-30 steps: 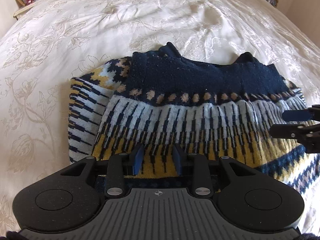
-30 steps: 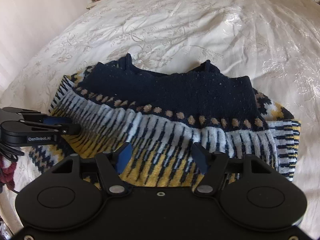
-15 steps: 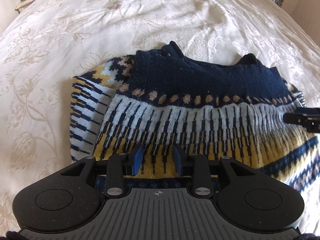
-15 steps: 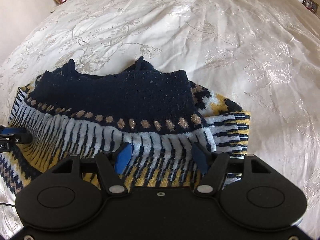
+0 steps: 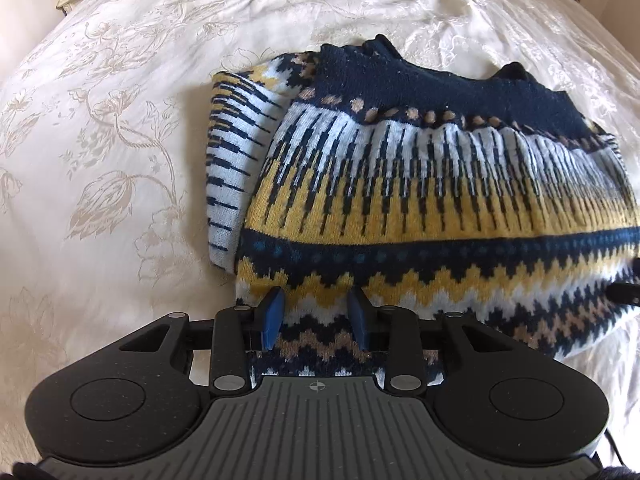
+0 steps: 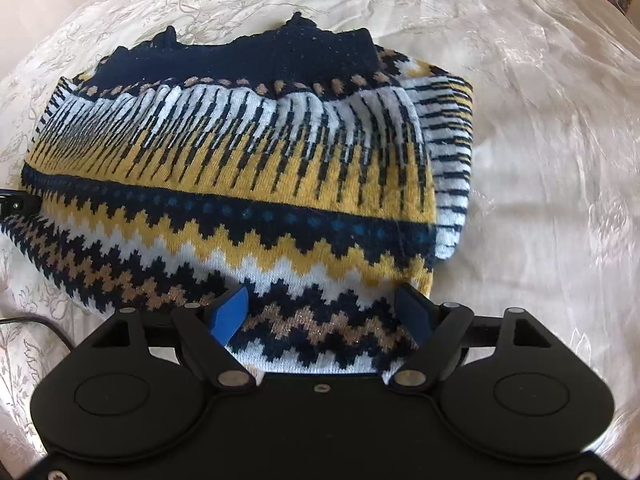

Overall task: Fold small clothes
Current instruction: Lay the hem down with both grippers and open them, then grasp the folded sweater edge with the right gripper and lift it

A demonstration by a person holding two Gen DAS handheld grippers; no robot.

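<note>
2 hand-held grippers over sweater [image 5: 400, 208], left hand-held gripper [image 5: 316, 316] narrow, right hand-held gripper [image 6: 324, 312] opening

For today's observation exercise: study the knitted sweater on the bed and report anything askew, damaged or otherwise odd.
Nothing looks damaged or spilled. The sweater lies folded on the cream bedspread, but not squarely: one striped sleeve edge pokes out past the body at the side, and the navy top edge is bumpy rather than straight.

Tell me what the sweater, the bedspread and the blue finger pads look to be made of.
Sweater: knitted yarn, likely wool or acrylic; stitch rows and fuzzy matte surface show, with glinting threads in the tan zigzag.
Bedspread: cream woven jacquard or damask, satiny; floral pattern catches light.
Finger pads: blue, smooth and matte, probably rubber or plastic.
</note>
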